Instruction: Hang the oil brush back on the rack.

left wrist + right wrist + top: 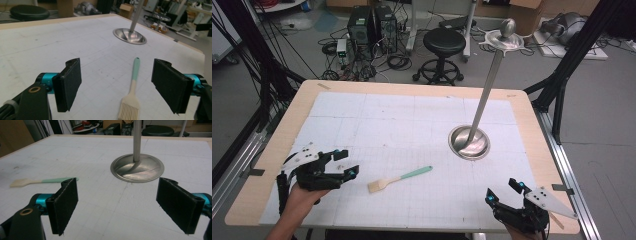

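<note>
A pastry brush (pixel 399 179) with a teal handle and cream bristles lies flat on the white gridded mat, at front centre. My left gripper (pixel 348 162) hovers just left of its bristle end, open, with nothing between the pads. In the left gripper view the brush (pixel 136 70) lies ahead between the wide-apart jaws of the left gripper (pixel 117 83), untouched. My right gripper (pixel 503 190) is open near the front right edge of the table. In its own view the right gripper (pixel 127 205) faces the stand base (pixel 137 168), with the brush (pixel 42 181) off to the left.
A metal stand with a round dished base (pixel 468 142) and a tall slanted pole (pixel 487 90) rises right of centre. Beyond the wooden table edge (pixel 412 87) are a black stool (pixel 444 42), computer towers (pixel 372 25) and cables. Black frame struts flank both sides.
</note>
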`<state>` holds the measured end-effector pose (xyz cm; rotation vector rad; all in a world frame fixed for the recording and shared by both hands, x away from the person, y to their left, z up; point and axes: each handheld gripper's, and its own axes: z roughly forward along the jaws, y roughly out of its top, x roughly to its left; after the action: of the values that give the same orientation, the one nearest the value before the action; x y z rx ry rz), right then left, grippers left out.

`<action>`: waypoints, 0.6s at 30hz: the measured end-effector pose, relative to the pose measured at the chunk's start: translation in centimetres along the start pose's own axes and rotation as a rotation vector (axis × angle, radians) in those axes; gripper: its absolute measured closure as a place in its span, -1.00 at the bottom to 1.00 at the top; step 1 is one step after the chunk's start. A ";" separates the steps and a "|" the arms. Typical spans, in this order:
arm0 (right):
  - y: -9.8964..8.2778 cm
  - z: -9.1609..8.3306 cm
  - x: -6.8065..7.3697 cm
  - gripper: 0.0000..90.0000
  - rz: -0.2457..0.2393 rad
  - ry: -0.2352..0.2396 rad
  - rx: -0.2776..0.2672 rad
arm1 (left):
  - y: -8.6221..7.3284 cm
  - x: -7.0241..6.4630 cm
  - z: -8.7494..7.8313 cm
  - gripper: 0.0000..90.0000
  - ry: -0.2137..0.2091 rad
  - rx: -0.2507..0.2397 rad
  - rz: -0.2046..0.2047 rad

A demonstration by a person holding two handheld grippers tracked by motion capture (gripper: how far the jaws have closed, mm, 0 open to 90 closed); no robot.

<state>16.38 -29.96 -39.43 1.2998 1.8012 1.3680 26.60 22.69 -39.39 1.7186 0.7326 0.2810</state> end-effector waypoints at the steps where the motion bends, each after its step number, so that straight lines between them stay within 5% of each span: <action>1: 0.0 0.0 -0.1 -0.64 -0.003 0.001 0.000 | 0.3 -0.2 0.7 -0.44 -0.011 0.013 0.006; 9: 0.0 -0.3 -0.5 -0.63 0.006 0.000 0.003 | 1.6 -0.9 5.9 -0.41 -0.058 0.126 0.056; 15: -0.1 -0.4 -0.5 -0.57 -0.012 0.013 0.016 | 0.2 -1.2 8.8 -0.31 -0.094 0.216 0.063; 18: -0.1 -0.4 -0.4 -0.57 -0.020 0.037 0.012 | -0.5 -1.6 9.8 -0.21 -0.115 0.282 0.113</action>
<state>16.16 -30.47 -39.42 1.2670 1.8449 1.3804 30.56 14.09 -42.32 2.0301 0.6132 0.1593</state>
